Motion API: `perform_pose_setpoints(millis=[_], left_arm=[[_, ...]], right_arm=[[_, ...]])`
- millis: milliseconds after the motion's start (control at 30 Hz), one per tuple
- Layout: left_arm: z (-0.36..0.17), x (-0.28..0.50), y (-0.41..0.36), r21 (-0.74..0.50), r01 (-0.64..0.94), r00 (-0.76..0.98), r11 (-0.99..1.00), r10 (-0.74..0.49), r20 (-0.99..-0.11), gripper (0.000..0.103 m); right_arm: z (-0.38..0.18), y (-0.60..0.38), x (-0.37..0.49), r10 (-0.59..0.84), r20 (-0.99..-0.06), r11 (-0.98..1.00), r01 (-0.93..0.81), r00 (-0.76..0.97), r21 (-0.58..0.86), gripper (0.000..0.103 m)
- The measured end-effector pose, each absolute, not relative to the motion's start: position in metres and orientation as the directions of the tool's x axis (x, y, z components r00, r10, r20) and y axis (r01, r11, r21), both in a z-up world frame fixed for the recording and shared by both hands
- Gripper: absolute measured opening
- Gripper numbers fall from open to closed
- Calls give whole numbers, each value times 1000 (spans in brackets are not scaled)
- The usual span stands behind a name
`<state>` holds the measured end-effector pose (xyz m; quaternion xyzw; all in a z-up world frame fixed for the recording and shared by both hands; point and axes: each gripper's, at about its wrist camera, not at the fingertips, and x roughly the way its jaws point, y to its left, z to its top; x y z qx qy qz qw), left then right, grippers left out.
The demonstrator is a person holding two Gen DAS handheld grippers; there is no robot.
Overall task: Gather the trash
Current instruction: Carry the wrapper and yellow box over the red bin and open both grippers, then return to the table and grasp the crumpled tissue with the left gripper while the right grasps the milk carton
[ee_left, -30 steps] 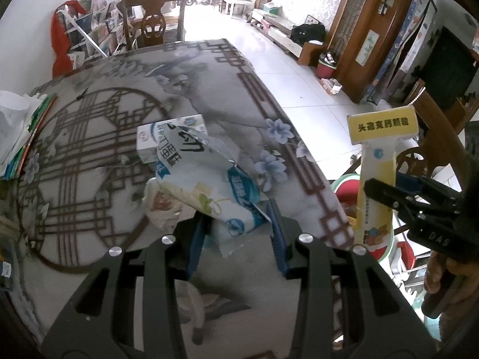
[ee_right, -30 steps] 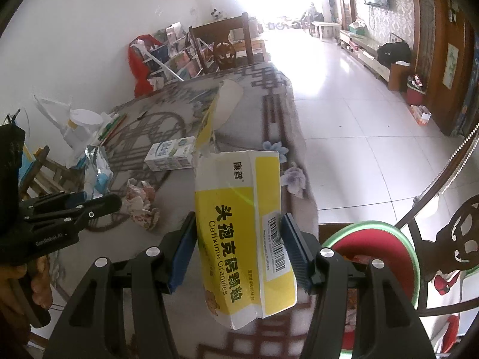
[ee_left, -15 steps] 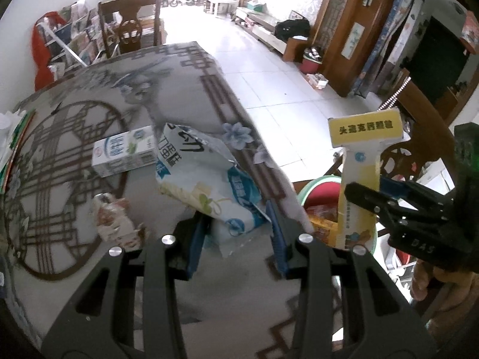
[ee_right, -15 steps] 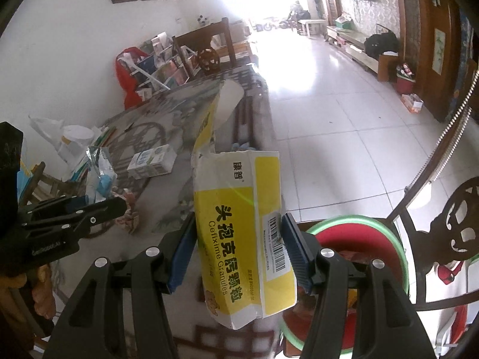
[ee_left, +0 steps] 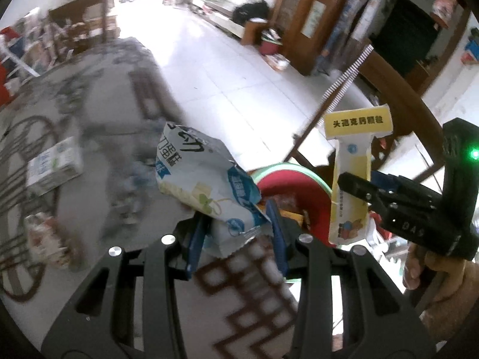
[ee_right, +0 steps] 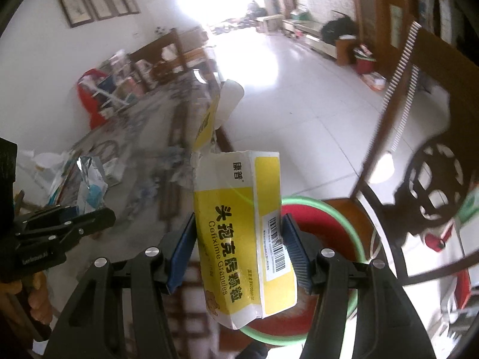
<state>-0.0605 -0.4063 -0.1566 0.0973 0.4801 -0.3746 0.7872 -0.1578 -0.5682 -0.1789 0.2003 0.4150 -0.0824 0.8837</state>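
Grippers have swung off the patterned table [ee_left: 89,197] toward the red bin [ee_right: 329,230] at lower centre, left gripper [ee_left: 236,236] clamping a crumpled snack bag [ee_left: 203,176], right gripper [ee_right: 239,251] clamping a yellow medicine box [ee_right: 242,233], both nearly over it.

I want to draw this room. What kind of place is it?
It looks like a family home's dining and living area. A patterned tablecloth covers the table, carved wooden chairs stand around it, and framed pictures hang on the white wall above a shiny tiled floor.
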Motion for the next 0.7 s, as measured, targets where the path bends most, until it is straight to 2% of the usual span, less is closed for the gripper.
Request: perform_pose_setpoints(millis=[167, 200, 233, 267, 367, 500, 700], left_arm=[[-166, -74, -451, -255, 758, 159, 601, -549, -820, 40], [-168, -77, -457, -260, 769, 146, 585, -555, -819, 43], [-169, -79, -461, -263, 774, 139, 576, -559, -817, 57], [-170, -80, -463, -268, 776, 134, 571, -564, -815, 66], [-173, -76, -461, -283, 758, 132, 587, -564, -815, 75], [-176, -58, -438, -274, 703, 182, 656, -539, -822, 78], [-179, -22, -357, -186, 505, 372, 843, -407, -834, 83]], right_arm=[[-191, -592, -180, -14, -794, 875, 391, 608, 284, 57], [-194, -596, -183, -20, -799, 869, 406, 602, 285, 61], [-197, -599, -186, -25, -804, 861, 422, 594, 285, 64], [-198, -603, -186, -32, -809, 855, 436, 587, 283, 67], [-201, -606, -191, -47, -816, 836, 469, 576, 284, 69], [-199, -605, -187, -52, -815, 836, 471, 577, 280, 72], [-195, -585, -157, -30, -811, 873, 410, 584, 263, 72]])
